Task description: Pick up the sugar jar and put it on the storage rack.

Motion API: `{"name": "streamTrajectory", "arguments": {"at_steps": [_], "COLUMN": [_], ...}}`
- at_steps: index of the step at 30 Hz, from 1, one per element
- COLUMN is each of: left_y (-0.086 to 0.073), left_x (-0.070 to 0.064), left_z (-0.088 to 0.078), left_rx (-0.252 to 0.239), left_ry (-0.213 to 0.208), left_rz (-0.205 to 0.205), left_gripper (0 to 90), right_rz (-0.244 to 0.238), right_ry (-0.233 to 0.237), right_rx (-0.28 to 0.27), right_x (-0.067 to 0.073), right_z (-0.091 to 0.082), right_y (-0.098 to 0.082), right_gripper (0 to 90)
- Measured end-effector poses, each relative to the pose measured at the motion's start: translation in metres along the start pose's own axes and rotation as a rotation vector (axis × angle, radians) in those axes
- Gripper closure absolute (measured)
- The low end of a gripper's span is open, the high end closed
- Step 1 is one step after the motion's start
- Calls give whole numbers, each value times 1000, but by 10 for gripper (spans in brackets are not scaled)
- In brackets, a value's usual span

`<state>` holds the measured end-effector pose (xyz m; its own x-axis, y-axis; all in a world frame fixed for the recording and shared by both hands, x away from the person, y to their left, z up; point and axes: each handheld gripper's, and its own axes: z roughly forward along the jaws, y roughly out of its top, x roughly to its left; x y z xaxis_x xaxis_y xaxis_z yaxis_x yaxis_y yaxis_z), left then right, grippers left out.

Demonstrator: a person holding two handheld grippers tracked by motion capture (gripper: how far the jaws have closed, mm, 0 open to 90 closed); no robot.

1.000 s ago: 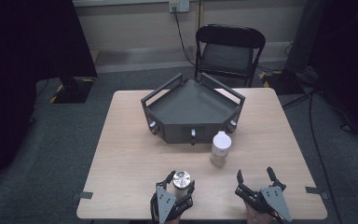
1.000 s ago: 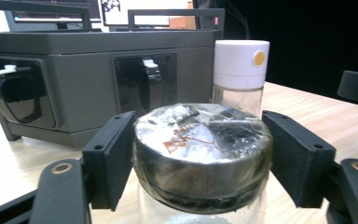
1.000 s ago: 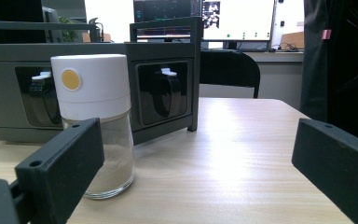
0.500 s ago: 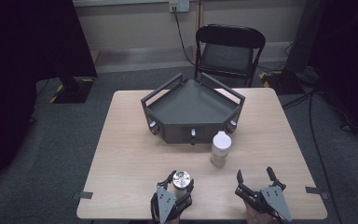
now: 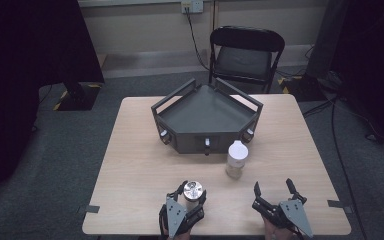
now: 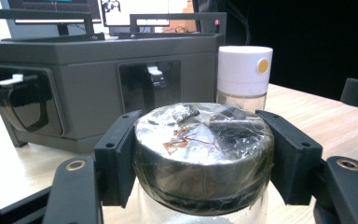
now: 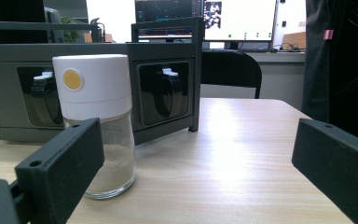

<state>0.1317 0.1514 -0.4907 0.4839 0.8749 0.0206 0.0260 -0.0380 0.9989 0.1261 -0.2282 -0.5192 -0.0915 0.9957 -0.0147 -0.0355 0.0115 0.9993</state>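
Observation:
A glass jar with a shiny silver lid [image 5: 193, 189] stands near the table's front edge. My left gripper [image 5: 191, 194] is shut on it, and in the left gripper view both pads [image 6: 121, 154] press the sides of the lid [image 6: 200, 135]. A second glass jar with a white cap [image 5: 236, 159] holds pale powder and stands just in front of the grey tray; it also appears behind the lid [image 6: 244, 70]. My right gripper [image 5: 273, 186] rests open at the front right with nothing between its fingers. In its view [image 7: 200, 163] the white-capped jar [image 7: 98, 126] stands ahead at the left.
A dark grey five-sided tray [image 5: 195, 141] with raised rails and front knobs sits at the table's middle back. A black folding chair [image 5: 245, 50] stands behind the wooden table [image 5: 130, 165]. Bare tabletop lies left of the tray and ahead of the right gripper.
The left gripper's jaws have drawn in against the silver-lidded jar. The right gripper and the white-capped jar have stayed where they were.

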Motion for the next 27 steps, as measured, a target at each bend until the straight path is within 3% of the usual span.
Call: {"name": "streamTrajectory", "arguments": {"at_steps": [19, 27], "left_y": [13, 22], "left_x": [17, 25], "left_z": [1, 2], "left_rx": [-33, -43], "left_ry": [-44, -65], "left_rz": [6, 29], "left_gripper": [348, 348], "right_rz": [0, 0], "right_ry": [0, 0], "right_rx": [-1, -1], "right_x": [0, 0], "right_z": [0, 0], "right_y": [0, 0], "right_gripper": [10, 10]}}
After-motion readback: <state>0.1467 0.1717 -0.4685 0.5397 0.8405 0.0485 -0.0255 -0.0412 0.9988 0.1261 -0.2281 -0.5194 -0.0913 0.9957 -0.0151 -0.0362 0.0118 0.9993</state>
